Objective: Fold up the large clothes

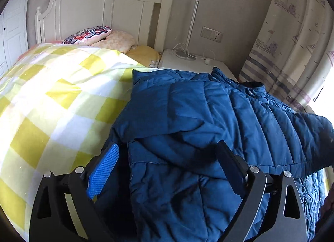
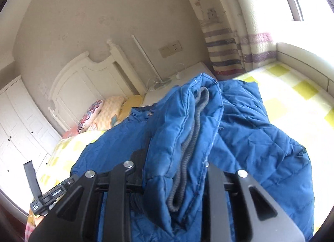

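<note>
Yellow-checked bedding (image 1: pixel 52 100) carried the blue padded jacket (image 1: pixel 187 117) along its bedside edge. Left gripper (image 1: pixel 169 158) stood apart over a fold; right gripper (image 2: pixel 175 171) was clamped on the sleeve cuff (image 2: pixel 187 148), mid-fold. Next, probably laying that sleeve across.

A bed (image 1: pixel 62 39) with a white wooden headboard carries a yellow-and-white checked quilt (image 1: pixel 52 100). A blue padded jacket (image 1: pixel 187 121) lies on the quilt at five o'clock; pillows (image 1: pixel 108 37) are stacked at twelve o'clock by the headboard.
</note>
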Available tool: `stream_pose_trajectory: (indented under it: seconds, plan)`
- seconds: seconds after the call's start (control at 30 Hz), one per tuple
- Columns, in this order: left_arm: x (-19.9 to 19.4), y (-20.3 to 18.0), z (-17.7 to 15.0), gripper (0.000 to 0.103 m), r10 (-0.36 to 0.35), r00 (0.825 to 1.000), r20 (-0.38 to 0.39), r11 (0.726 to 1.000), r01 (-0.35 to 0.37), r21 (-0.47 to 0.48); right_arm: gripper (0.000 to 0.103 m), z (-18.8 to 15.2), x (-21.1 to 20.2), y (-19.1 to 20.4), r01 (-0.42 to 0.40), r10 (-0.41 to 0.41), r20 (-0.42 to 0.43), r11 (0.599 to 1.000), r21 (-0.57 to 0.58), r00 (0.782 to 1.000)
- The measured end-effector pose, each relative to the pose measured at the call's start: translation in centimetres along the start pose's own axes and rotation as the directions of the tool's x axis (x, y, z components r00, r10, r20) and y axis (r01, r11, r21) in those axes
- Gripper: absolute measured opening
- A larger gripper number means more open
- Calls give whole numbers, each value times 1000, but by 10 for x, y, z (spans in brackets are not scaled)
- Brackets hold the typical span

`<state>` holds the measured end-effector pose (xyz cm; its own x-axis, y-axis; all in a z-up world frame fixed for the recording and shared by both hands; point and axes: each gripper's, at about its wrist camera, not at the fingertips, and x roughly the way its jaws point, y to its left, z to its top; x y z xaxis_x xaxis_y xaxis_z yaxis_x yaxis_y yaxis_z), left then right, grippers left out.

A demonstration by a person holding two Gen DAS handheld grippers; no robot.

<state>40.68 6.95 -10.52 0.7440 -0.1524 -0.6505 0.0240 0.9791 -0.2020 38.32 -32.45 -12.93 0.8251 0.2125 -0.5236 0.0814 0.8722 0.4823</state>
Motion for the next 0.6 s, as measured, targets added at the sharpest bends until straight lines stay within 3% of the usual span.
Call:
stream_pose_trajectory:
  seconds: [0.07, 0.13, 0.17, 0.2, 0.27, 0.33, 0.4, 0.5, 0.6]
  plan:
    - [3, 7, 0, 91, -18, 1000, -15, 999, 18, -35, 28, -8, 20, -25, 7, -3, -85, 999, 51, 996]
    - [5, 14, 0, 91, -31, 999, -21, 997, 29, -67, 35, -13, 18, -34, -39, 47, -81, 994, 99, 996]
    - [5, 17, -1, 91, -38, 999, -21, 996, 36, -79, 44, -12, 12, -34, -33, 41, -78, 994, 100, 996]
    - [4, 19, -2, 91, -44, 999, -20, 995, 42, -88, 56, -12, 4, -33, -15, 21, -64, 996, 92, 998]
    - [5, 22, -2, 91, -49, 999, -20, 994, 47, -101, 66, -13, -23, -27, 94, -96, 23, 994, 61, 995]
    - [5, 21, -3, 91, -50, 999, -22, 994, 47, -103, 69, -16, -50, -20, 202, -206, 149, 979, 40, 967]
    - [5, 19, -3, 91, -39, 999, -23, 995, 37, -95, 69, -15, -57, -6, 241, -229, 202, 970, -40, 952]
    - [6, 18, -2, 91, -28, 999, -23, 996, 26, -86, 67, -16, -39, 25, 267, -226, 180, 932, -247, 957]
    - [5, 20, -2, 91, -31, 999, -21, 995, 29, -99, 65, -18, -17, 47, 254, -216, 142, 891, -376, 966]
